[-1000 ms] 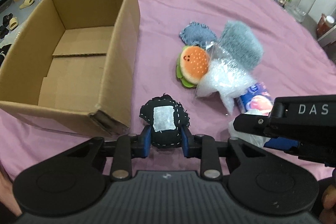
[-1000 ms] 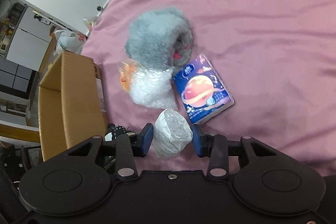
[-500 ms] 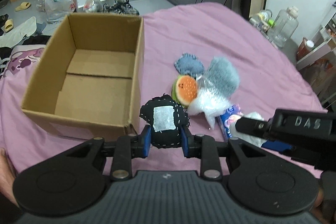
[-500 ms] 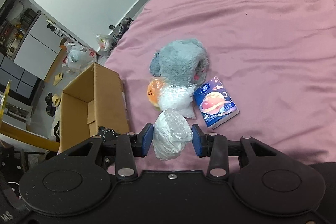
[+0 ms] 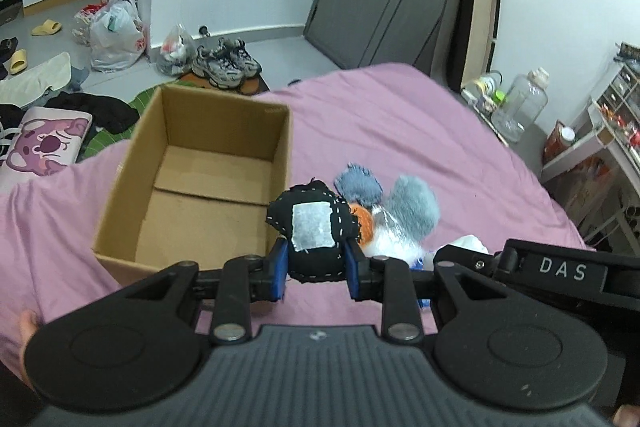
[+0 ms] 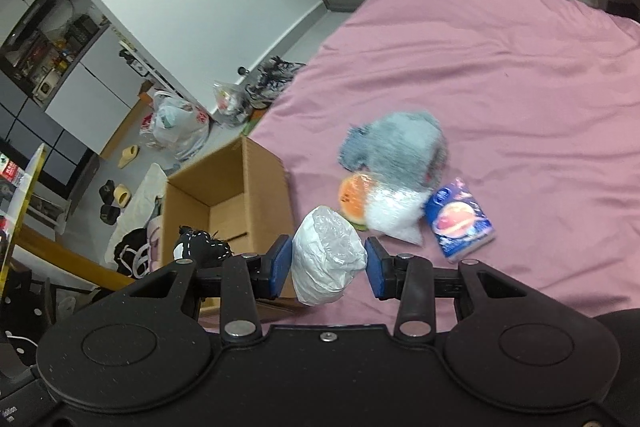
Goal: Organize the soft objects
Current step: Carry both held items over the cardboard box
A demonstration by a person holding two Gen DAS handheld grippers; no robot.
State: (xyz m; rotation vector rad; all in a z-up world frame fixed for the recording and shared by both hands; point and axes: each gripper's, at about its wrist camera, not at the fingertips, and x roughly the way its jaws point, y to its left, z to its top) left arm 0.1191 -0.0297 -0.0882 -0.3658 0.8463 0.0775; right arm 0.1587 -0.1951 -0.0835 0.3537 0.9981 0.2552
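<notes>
- Bed (image 5: 420,131): pink sheet, fills mid-frame.
- Box (image 5: 200,187): centre-left, open.
- Plush pile (image 6: 396,147): centre, loose on the sheet.
- Left gripper (image 5: 316,263): I have it closed on the black pouch (image 5: 312,227), lower centre, gripped mid-body; looks soft, light.
- Right gripper (image 6: 328,263): closed on the white bag (image 6: 328,259), lower centre; crinkly, likely slippery, so I squeeze its middle.

A: Left gripper (image 5: 316,269) now sits higher above the bed; black stitched pouch (image 5: 314,233) rides up with it, level with the cardboard box (image 5: 120,195) rim's near right corner.

B: Right gripper (image 6: 327,263) too. White plastic bundle (image 6: 328,259) is off the pink sheet (image 6: 520,99), no longer just beside the tissue pack (image 6: 460,225).

A: Pile of soft toys (image 6: 396,151) looks smaller, farther below. More floor shows in both views.
</notes>
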